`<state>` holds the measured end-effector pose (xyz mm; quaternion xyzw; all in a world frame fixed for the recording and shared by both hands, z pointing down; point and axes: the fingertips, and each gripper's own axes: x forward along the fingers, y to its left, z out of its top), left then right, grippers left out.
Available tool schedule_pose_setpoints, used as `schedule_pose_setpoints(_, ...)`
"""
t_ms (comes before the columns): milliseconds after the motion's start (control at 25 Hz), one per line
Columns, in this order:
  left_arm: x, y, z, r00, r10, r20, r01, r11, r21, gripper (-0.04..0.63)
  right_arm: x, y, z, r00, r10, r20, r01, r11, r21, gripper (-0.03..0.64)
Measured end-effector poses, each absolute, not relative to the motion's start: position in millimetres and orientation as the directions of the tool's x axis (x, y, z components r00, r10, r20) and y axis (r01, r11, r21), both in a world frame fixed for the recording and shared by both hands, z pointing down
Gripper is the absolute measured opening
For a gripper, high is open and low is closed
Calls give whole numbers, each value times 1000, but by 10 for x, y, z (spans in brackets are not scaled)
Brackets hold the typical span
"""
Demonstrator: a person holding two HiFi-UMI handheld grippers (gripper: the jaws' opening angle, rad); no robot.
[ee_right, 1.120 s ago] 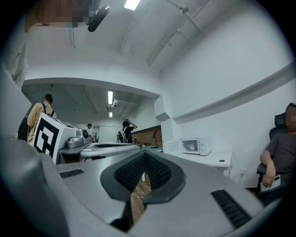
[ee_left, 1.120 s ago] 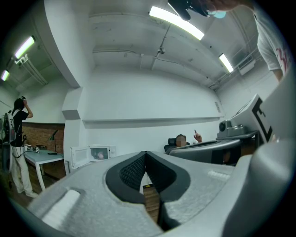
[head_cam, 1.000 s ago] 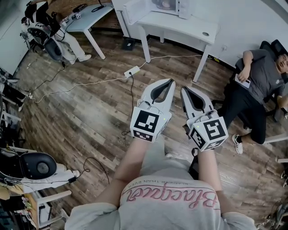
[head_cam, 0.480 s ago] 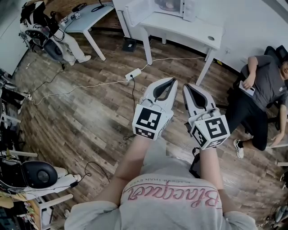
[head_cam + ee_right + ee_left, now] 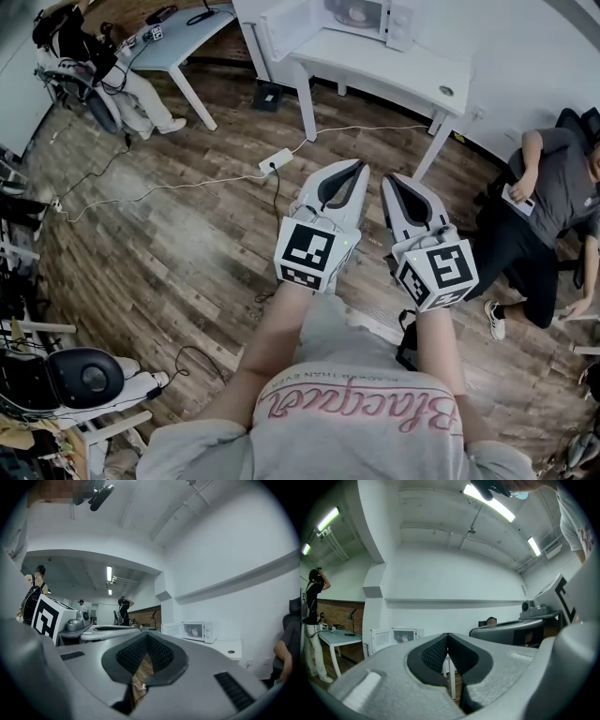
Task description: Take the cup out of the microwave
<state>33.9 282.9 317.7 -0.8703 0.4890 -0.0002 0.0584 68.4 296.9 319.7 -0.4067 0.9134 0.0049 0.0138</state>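
A white microwave (image 5: 361,17) stands on a white table (image 5: 375,66) at the top of the head view, its door (image 5: 279,23) swung open to the left. Inside it sits a pale cup (image 5: 356,13), small and indistinct. The left gripper view shows the microwave (image 5: 405,634) far off, and the right gripper view shows it too (image 5: 197,631). My left gripper (image 5: 361,167) and right gripper (image 5: 387,181) are held side by side over the wooden floor, well short of the table. Both are shut with nothing between their jaws.
A power strip (image 5: 276,159) and its cables lie on the floor between me and the table. A person (image 5: 553,187) sits on a chair at the right. Another desk (image 5: 178,42) and a seated person (image 5: 94,66) are at the top left. Equipment (image 5: 80,375) stands lower left.
The table and microwave have slid further down into the head view as I step toward them. Both grippers keep the same shut pose.
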Motion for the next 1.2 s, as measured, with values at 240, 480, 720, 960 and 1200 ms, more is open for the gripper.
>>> schedule_pose_setpoints(240,218,2448,3180,522,-851,-53,-851,-516,-94,6,558,2605,3232,-668,-744,-12,-744,668,-10,12)
schedule_pose_setpoints(480,76,2094,3172,535,-843,-50,-843,-530,-93,6,412,2242,3234,-655,-755,-6,-755,655,-19,12)
schedule_pose_setpoints(720,-49,1743,3099,564,-824,-60,-825,-557,-101,6,258,1906,3195,-637,-771,-8,-771,637,-8,12)
schedule_pose_setpoints(960,-172,1426,3119,592,-804,-62,-805,-585,-102,6,130,1593,3219,-610,-793,-8,-792,610,-15,11)
schedule_pose_setpoints(1200,-291,1157,3127,602,-796,-64,-798,-596,-92,6,19,1343,3207,-593,-805,-7,-805,593,-10,12)
